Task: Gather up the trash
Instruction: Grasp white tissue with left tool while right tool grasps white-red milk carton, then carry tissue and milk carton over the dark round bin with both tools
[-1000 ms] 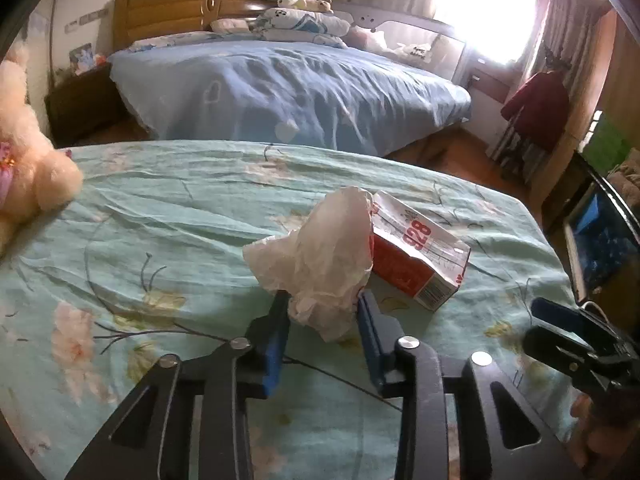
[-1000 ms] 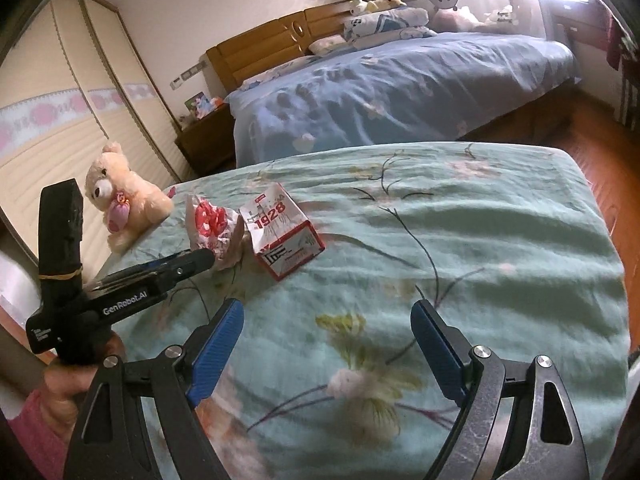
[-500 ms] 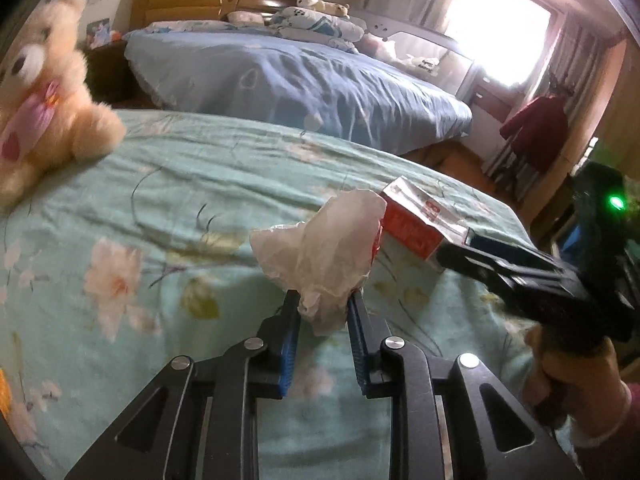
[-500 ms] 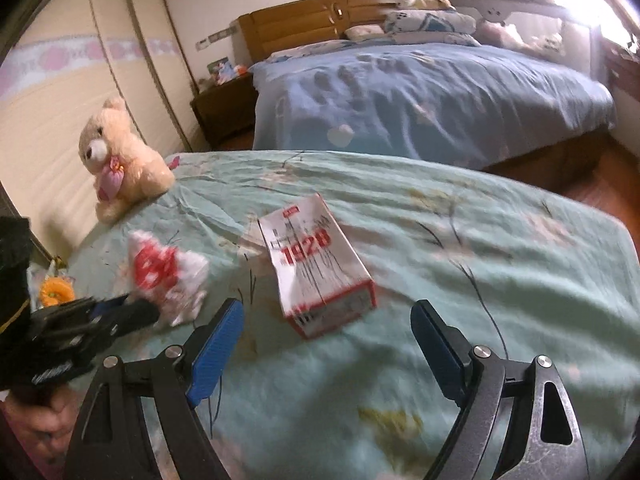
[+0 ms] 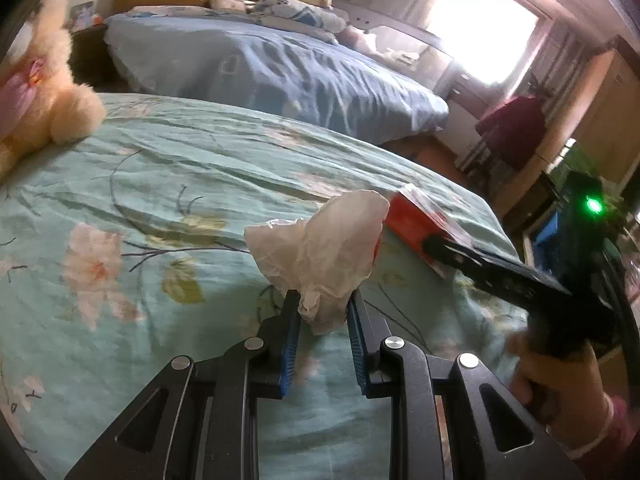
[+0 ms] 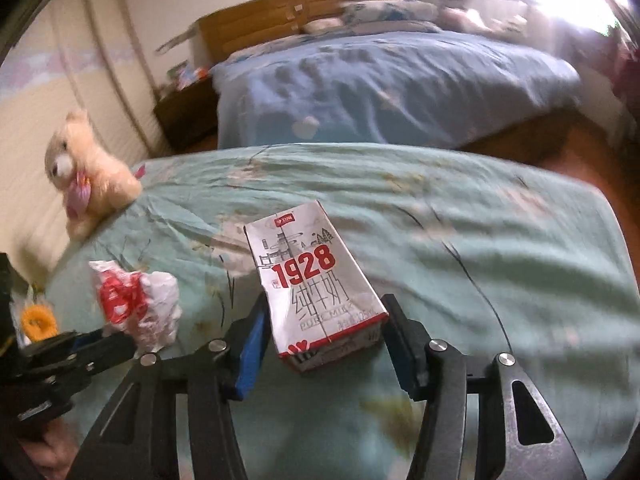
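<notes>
My left gripper is shut on a crumpled white and red plastic wrapper and holds it above the green floral bedspread. The wrapper also shows in the right wrist view. A flattened milk carton marked 1928 lies on the bedspread. My right gripper is open, its fingers on either side of the carton's near end; I cannot tell whether they touch it. In the left wrist view the carton lies behind the wrapper, partly hidden by the right gripper.
A cream teddy bear sits at the bed's left edge. A second bed with a blue cover stands beyond. A small packet with an orange ring lies at the left edge. Wooden floor lies to the right.
My left gripper closed on the wrapper and lifted it off the bedspread. My right gripper moved forward to the carton, and its open fingers now straddle the carton's near end.
</notes>
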Demonstrator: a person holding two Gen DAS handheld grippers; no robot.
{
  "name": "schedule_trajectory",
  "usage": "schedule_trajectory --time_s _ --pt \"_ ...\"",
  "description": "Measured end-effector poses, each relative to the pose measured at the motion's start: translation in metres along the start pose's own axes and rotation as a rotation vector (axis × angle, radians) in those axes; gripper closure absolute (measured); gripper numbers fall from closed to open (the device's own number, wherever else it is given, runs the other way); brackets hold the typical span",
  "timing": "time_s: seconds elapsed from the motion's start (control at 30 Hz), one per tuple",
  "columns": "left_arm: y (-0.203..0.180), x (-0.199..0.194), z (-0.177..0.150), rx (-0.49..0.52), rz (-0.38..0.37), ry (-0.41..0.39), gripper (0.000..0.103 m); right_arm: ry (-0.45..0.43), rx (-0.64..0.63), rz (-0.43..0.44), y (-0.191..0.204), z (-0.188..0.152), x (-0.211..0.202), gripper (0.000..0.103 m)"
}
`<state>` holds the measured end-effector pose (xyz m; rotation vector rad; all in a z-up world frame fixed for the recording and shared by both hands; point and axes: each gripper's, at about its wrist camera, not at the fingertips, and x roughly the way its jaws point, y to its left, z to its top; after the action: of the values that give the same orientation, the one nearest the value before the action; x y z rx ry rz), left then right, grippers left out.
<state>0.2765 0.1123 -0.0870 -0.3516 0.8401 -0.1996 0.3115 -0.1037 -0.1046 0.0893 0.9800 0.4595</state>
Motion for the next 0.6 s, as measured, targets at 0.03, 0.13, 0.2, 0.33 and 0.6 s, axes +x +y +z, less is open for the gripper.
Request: schedule_trajectory --time_s 0.03,0.13,0.2,0.33,0.6 --pt "-0.002 0.001 0.000 0.008 -0.007 0.004 0.081 -0.010 0.031 -0.001 -0.004 -0.009 -0.010 0.049" --pt "-0.012 0.006 -0.002 0.034 -0.033 0.023 0.081 -0.024 0.099 -0.001 -0.015 -0.029 -0.028 0.049" --pt "-0.020 0.007 -0.005 0.046 -0.048 0.032 0.081 -0.038 0.139 -0.008 -0.024 -0.043 -0.041 0.049" --pt "-0.034 0.009 -0.013 0.054 -0.067 0.045 0.081 -0.079 0.186 -0.048 -0.041 -0.063 -0.069 0.049" --pt "-0.068 0.007 -0.033 0.073 -0.085 0.057 0.081 -0.118 0.288 -0.097 -0.085 -0.089 -0.109 0.049"
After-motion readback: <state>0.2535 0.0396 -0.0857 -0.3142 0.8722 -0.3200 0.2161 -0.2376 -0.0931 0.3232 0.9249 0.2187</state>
